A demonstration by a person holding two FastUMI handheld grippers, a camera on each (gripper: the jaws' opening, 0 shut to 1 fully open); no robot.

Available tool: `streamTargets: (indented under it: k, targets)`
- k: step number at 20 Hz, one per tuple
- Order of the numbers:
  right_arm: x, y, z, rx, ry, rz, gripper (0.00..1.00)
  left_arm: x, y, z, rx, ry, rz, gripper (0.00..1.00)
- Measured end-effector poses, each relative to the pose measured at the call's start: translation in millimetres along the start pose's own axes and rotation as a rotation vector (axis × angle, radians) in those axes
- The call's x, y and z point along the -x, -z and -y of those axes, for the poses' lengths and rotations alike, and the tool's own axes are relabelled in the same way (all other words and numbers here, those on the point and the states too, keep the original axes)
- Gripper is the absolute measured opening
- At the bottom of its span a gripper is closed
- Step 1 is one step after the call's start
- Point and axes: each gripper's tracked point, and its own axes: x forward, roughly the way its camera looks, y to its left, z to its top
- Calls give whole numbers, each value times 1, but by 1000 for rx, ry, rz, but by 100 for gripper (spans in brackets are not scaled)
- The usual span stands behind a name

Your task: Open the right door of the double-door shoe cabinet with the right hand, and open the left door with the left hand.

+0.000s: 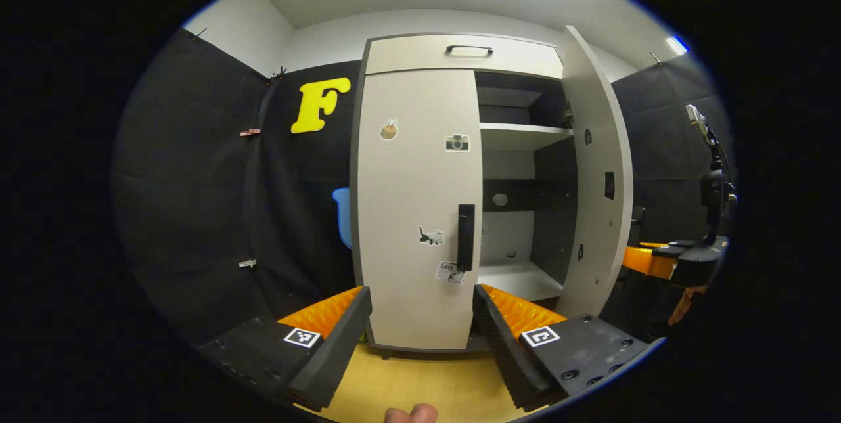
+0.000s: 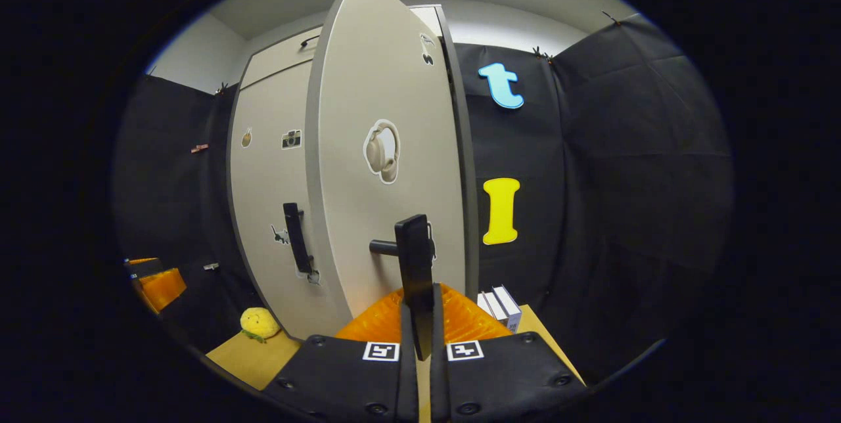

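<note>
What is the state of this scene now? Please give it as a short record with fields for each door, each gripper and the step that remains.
right door: swung open, shelves visible behind it
right door handle: gripped
right gripper: shut on the right door handle
left door: closed
left door handle: untouched
left gripper: open, facing the left door, apart from its handle
other things: small yellow plush toy on the floor by the cabinet
remaining step: open the left door with the left gripper

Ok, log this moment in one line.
right door: open | right gripper: shut on right door handle | left door: closed | left gripper: open
</note>
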Motion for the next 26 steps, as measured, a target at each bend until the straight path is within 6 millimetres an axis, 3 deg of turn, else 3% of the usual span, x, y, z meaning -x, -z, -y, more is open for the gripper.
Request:
streamTargets:
  k: [8, 14, 26]
  targets:
    - [-1, -4, 18, -18, 17, -5, 11, -11, -11, 43, -16, 40, 21, 95]
    - [-2, -7, 39, 11, 52, 9, 6, -18, -11, 53, -34, 43, 22, 95]
    - [2, -9, 36, -10, -8, 0, 6, -40, -17, 62, -62, 56, 28, 95]
